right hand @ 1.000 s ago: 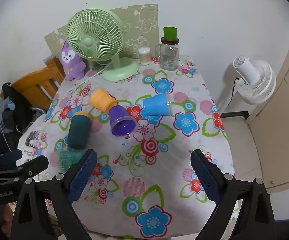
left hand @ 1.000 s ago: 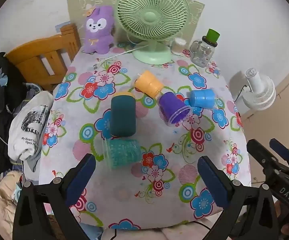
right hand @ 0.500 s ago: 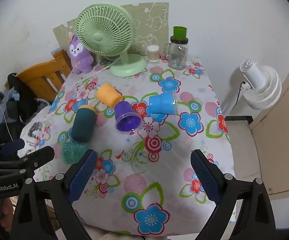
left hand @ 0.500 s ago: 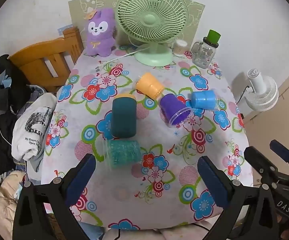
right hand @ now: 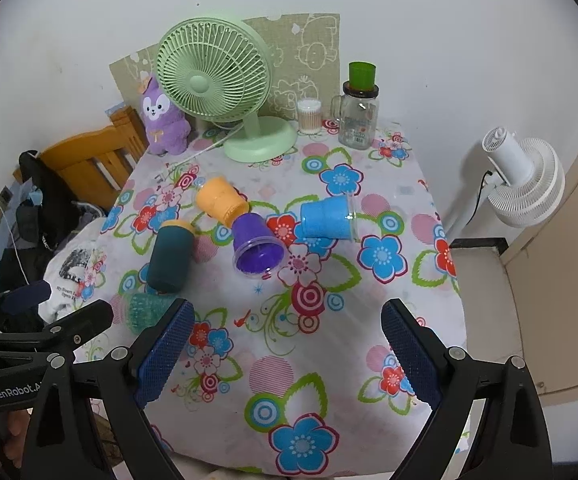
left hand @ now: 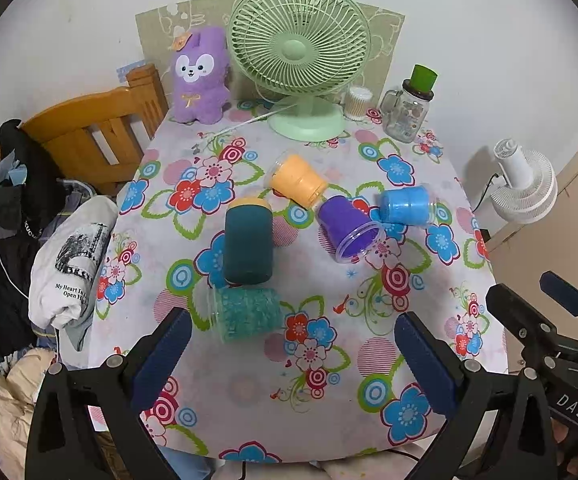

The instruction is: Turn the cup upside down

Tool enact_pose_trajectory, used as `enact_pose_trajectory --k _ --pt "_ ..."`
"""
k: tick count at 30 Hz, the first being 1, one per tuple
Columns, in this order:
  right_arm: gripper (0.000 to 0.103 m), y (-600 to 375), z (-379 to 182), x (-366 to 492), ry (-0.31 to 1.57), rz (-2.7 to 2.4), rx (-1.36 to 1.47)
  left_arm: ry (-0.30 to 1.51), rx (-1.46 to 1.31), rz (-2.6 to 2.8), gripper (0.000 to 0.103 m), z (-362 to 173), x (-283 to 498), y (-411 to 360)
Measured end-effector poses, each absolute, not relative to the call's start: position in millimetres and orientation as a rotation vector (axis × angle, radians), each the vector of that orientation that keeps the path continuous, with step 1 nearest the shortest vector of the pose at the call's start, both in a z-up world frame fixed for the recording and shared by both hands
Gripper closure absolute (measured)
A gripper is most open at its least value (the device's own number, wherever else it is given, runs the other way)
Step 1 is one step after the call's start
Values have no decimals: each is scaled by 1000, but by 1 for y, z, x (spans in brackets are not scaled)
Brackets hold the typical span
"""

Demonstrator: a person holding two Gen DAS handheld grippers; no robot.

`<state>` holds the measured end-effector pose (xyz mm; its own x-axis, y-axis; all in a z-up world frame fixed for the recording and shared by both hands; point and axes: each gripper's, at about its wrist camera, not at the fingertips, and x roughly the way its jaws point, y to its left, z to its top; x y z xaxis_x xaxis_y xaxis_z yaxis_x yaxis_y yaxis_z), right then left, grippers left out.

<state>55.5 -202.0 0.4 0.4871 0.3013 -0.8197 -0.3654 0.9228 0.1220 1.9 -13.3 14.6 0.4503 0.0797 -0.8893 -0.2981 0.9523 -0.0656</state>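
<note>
Cups all lie on their sides near the green desk fan; nothing is flipped. Left gripper and right gripper hover spread and empty. Teal cup, farthest from fan, is closest: pinch mid-wall, rotate rim down, set flat.

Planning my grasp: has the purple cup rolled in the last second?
No. The purple cup still lies with its rim beside the same white flower.

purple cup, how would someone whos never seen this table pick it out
Start at the green fan at the back of the flowered table and come forward to the cluster of tipped-over cups. The purple cup lies between the orange cup and blue cup, open mouth facing the camera.
</note>
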Motion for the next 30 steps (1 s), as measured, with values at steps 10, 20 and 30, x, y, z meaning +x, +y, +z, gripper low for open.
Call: enact_pose_trajectory --k 10,20,30 --pt "7 -208 1 55 972 398 -66 1074 -183 237 1 20 4 -23" --pt "7 -214 -7 64 979 394 -72 1094 -156 229 1 15 14 -32" --pt "7 -220 -10 85 1006 416 -51 1140 -125 245 1 11 33 -40"
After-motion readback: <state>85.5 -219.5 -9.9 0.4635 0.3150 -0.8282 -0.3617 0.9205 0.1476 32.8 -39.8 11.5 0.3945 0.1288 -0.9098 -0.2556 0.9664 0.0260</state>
